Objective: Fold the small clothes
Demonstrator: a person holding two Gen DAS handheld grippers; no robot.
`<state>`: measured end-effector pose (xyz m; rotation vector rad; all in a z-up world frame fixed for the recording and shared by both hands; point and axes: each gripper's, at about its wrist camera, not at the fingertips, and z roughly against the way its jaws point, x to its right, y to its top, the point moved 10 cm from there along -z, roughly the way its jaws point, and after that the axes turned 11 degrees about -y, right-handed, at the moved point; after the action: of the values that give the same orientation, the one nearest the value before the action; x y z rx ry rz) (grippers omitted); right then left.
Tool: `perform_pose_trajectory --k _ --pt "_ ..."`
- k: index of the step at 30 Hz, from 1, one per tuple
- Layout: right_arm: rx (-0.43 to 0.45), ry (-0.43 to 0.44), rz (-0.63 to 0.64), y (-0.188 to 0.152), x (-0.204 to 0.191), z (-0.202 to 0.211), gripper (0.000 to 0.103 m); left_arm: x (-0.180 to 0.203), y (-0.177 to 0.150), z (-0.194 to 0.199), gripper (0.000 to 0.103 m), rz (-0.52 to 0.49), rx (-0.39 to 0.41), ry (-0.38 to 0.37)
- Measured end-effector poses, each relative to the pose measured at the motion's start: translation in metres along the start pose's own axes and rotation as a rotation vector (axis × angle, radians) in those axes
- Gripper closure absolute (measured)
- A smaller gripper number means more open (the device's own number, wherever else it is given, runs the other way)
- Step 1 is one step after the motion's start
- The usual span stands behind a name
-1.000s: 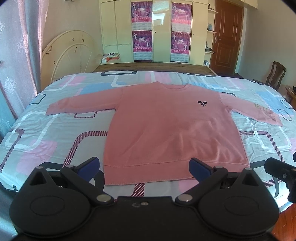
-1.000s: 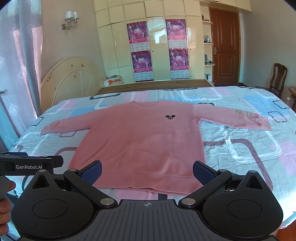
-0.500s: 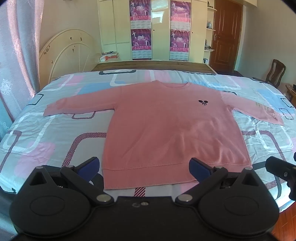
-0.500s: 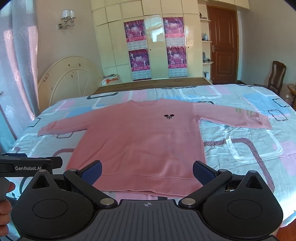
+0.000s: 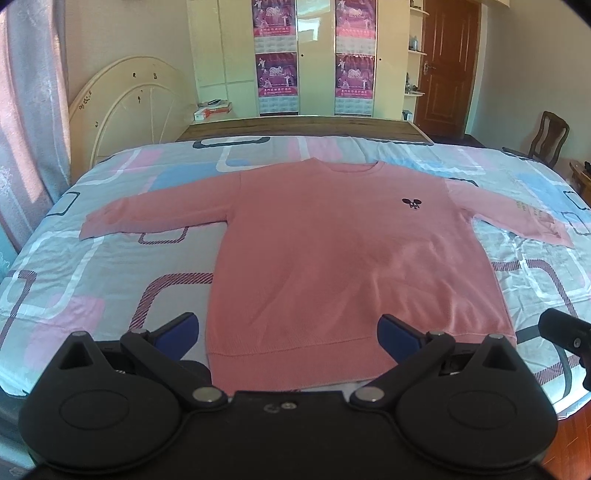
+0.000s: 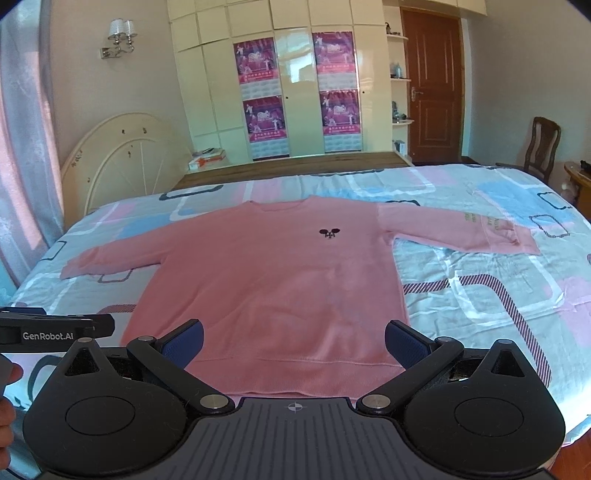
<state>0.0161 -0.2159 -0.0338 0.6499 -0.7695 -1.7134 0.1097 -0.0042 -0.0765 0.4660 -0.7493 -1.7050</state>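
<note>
Both grippers, left gripper [image 5: 287, 330] and right gripper [image 6: 294, 339], have eased slightly closer to the pink sweatshirt [image 5: 343, 266] spread flat on the bed [image 5: 74, 280], jaws wide apart and empty, so folding has not begun.

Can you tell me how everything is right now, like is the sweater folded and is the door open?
Pink sweater: spread flat on the bed, unfolded, sleeves stretched out sideways.
Left gripper: open, holding nothing.
Right gripper: open, holding nothing.
Door: closed.
Wardrobe doors: closed.
Wall lamp: looks off.
Chair: nobody sitting on it.
</note>
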Motion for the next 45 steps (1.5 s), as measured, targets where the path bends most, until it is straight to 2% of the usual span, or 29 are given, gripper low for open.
perform_pose_trajectory --k 13,22,31,37,45 --pt "0.0 -0.083 -0.036 0.02 -0.002 -0.043 0.0 -0.027 0.032 -0.044 0.0 -0.04 -0.011 -0.017" --pt "0.025 -0.193 -0.043 0.038 0.009 -0.074 0.0 -0.039 0.053 -0.085 0.0 -0.073 -0.029 -0.04" --pt "-0.004 -0.206 -0.035 0.052 0.021 -0.118 0.0 -0.04 0.074 -0.129 0.0 -0.036 -0.049 -0.031" --pt "-0.014 -0.207 -0.036 0.07 0.057 -0.16 0.0 -0.026 0.09 -0.166 0.0 0.005 -0.07 -0.002" --pt "-0.049 -0.283 -0.09 0.085 0.153 -0.219 0.0 0.015 0.115 -0.225 0.001 0.018 -0.074 -0.003"
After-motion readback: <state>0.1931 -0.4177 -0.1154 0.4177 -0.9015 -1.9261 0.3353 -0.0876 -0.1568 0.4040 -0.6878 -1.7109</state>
